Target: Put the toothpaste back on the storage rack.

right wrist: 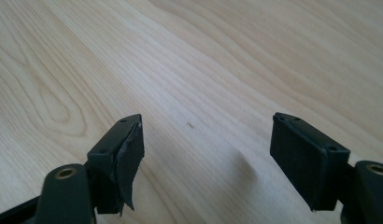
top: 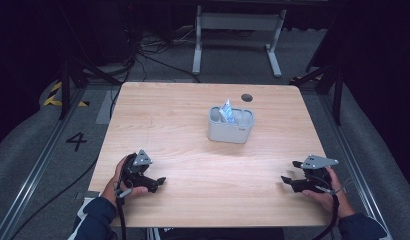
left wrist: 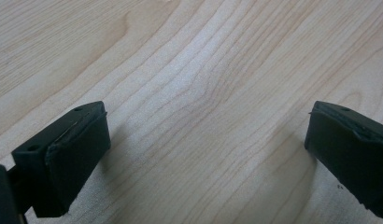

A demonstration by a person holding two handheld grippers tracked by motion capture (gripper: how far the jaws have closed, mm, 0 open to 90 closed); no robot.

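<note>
My left gripper (top: 159, 182) rests near the table's front left, held in a hand, jaws pointing right. In the left gripper view its jaws (left wrist: 208, 123) stand wide apart over bare wood, so it is open with nothing between them. My right gripper (top: 290, 171) sits near the front right edge, jaws pointing left. Seen from the right gripper view (right wrist: 207, 128) it is open and holds nothing. A grey two-compartment holder (top: 231, 131) stands at the table's middle, slightly towards the back. A blue and white packet (top: 226, 111) sticks up from its left compartment.
The light wooden table (top: 193, 150) has a small dark round hole (top: 247, 97) near its back edge. A white metal frame (top: 238, 30) and cables lie on the floor beyond. Rails run along both sides of the table.
</note>
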